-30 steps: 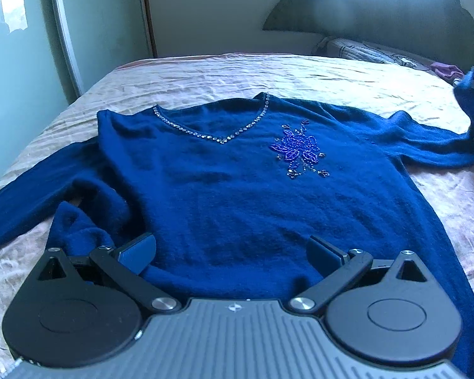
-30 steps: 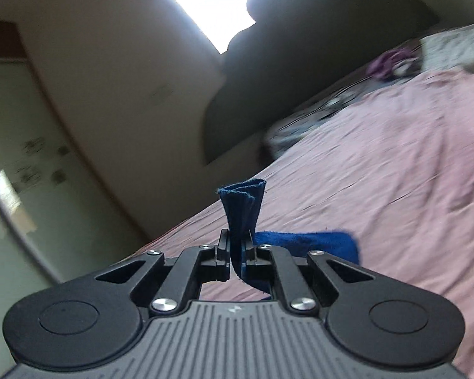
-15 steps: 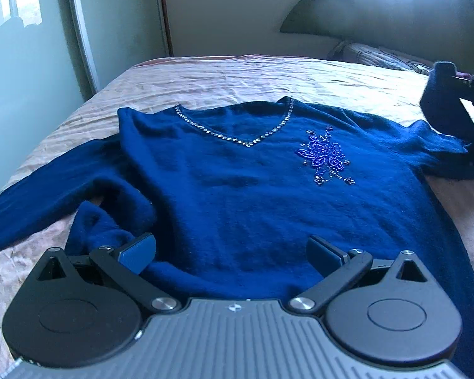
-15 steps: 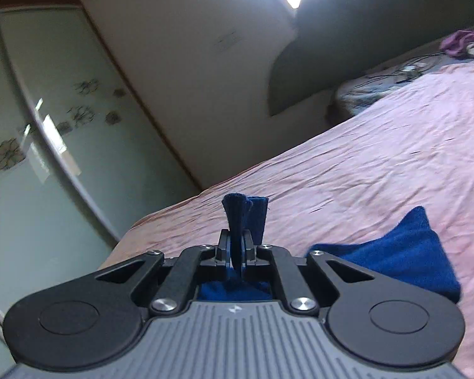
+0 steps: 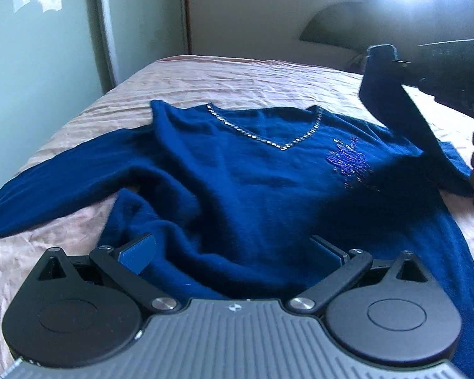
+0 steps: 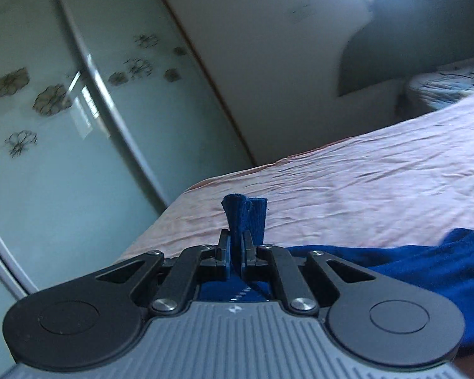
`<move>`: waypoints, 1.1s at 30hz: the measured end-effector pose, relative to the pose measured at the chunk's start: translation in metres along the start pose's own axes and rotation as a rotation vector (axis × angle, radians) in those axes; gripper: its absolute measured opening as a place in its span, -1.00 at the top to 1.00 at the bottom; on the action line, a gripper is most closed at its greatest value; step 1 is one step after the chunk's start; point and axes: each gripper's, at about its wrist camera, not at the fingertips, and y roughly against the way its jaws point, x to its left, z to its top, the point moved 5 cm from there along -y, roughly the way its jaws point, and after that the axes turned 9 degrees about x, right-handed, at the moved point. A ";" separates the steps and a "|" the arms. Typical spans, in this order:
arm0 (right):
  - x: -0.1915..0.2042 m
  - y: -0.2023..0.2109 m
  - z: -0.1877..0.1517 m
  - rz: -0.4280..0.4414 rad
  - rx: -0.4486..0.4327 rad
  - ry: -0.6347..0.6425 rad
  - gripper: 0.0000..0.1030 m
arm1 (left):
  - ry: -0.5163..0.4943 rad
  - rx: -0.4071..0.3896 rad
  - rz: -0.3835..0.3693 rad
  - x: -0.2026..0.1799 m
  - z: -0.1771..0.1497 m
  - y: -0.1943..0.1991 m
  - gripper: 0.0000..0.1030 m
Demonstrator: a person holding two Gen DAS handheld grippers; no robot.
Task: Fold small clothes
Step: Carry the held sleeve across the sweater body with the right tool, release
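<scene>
A dark blue V-neck sweater [image 5: 252,183] with a beaded neckline and a flower motif lies face up on the bed. My left gripper [image 5: 233,249] is open just above its hem, its fingers apart and empty. My right gripper [image 6: 236,246] is shut on the cuff of the sweater's right sleeve [image 6: 245,214]. In the left wrist view that sleeve [image 5: 404,117] hangs lifted from the right gripper [image 5: 391,60] over the sweater's right shoulder. The left sleeve [image 5: 53,186] lies stretched out flat to the left.
The bed has a wrinkled pink cover [image 5: 237,79]. A dark curved headboard [image 5: 395,22] and pillows [image 6: 452,88] are at the far end. Frosted wardrobe doors with flower prints [image 6: 63,101] stand along the left side of the bed.
My right gripper has carried the sleeve cuff up and inward to the left, over the sweater's right shoulder. My left gripper has stayed open at the hem.
</scene>
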 end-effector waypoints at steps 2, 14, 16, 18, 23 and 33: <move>0.015 -0.009 -0.001 0.012 0.008 0.019 0.87 | 0.011 -0.003 0.007 0.007 0.000 0.001 -1.00; 0.081 -0.073 -0.004 0.084 0.069 0.039 0.87 | 0.062 0.013 0.049 0.039 -0.004 0.003 -1.00; 0.089 -0.085 -0.007 0.083 0.084 0.052 0.87 | 0.070 0.016 0.057 0.044 -0.005 0.004 -1.00; 0.094 -0.096 -0.011 0.080 0.104 0.059 0.87 | 0.080 0.019 0.061 0.048 -0.006 0.005 -1.00; 0.103 -0.122 -0.027 0.097 0.185 0.064 0.87 | 0.088 0.023 0.078 0.054 -0.009 0.007 -1.00; 0.110 -0.157 -0.062 0.080 0.362 0.099 0.71 | 0.133 0.013 0.102 0.073 -0.013 0.017 -1.00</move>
